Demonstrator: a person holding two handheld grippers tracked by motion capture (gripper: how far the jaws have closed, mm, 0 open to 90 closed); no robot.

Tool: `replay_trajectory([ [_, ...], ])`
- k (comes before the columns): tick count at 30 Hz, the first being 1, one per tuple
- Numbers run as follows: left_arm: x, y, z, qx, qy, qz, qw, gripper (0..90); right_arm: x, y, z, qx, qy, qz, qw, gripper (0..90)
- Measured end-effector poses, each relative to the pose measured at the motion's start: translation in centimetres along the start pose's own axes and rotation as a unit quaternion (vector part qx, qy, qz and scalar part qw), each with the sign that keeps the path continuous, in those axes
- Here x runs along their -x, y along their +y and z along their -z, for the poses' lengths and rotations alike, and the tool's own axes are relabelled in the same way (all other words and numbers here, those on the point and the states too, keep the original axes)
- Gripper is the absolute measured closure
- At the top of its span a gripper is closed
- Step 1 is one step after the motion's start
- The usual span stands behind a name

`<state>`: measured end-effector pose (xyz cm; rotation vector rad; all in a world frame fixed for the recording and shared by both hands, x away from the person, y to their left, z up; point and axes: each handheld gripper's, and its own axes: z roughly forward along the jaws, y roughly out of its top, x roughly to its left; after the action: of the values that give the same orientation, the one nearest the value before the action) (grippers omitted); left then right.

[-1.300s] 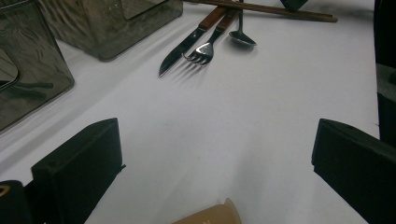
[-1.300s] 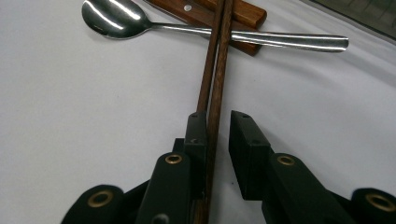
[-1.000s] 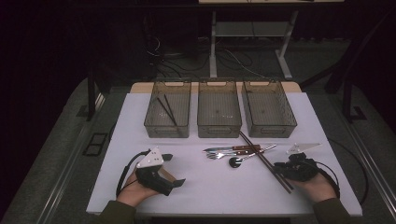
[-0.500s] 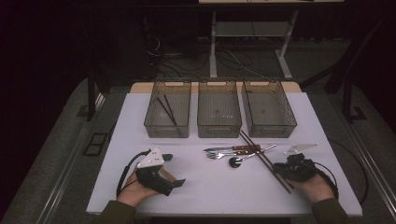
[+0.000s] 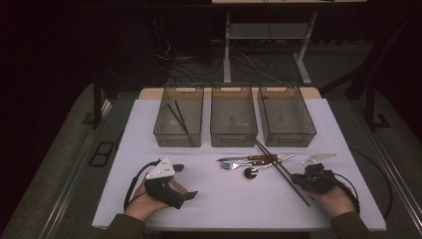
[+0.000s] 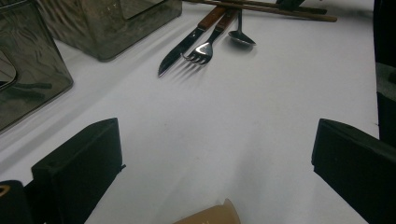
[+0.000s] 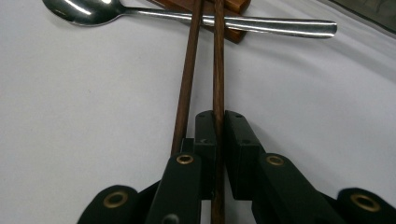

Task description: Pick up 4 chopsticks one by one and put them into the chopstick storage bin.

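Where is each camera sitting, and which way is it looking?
High view: above the person's side, looking forward and down on the white table; both forearms show, with the left hand-held gripper and the right hand-held gripper.
Left gripper view: rides the left hand-held gripper, looking across the table between wide-apart jaws at the fork.
Right gripper view: rides the right hand-held gripper, looking along its jaws, shut on one chopstick.
Shared: all three views show the spoon.

Matt wooden chopsticks (image 7: 217, 60) cross a glossy metal spoon (image 7: 187, 17).
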<state>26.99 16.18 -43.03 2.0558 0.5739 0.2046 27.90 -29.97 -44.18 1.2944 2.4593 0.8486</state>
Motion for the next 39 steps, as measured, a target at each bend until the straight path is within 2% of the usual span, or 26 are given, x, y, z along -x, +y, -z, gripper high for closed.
replay_trajectory([
  [17,0.0,0.0,0.0,0.001,-0.001,0.0,1.0,0.9,0.4,0.0,1.1,0.021,0.0,-0.012,0.9997,83.7],
  [31,0.0,0.0,0.0,0.0,-0.004,-0.002,1.0,0.9,0.7,0.1,2.3,0.06,0.015,-0.028,0.9977,83.7],
  [39,0.0,0.0,-0.1,-0.001,-0.003,-0.001,1.0,0.9,0.7,0.4,2.7,0.07,0.022,-0.031,0.9968,83.7],
])
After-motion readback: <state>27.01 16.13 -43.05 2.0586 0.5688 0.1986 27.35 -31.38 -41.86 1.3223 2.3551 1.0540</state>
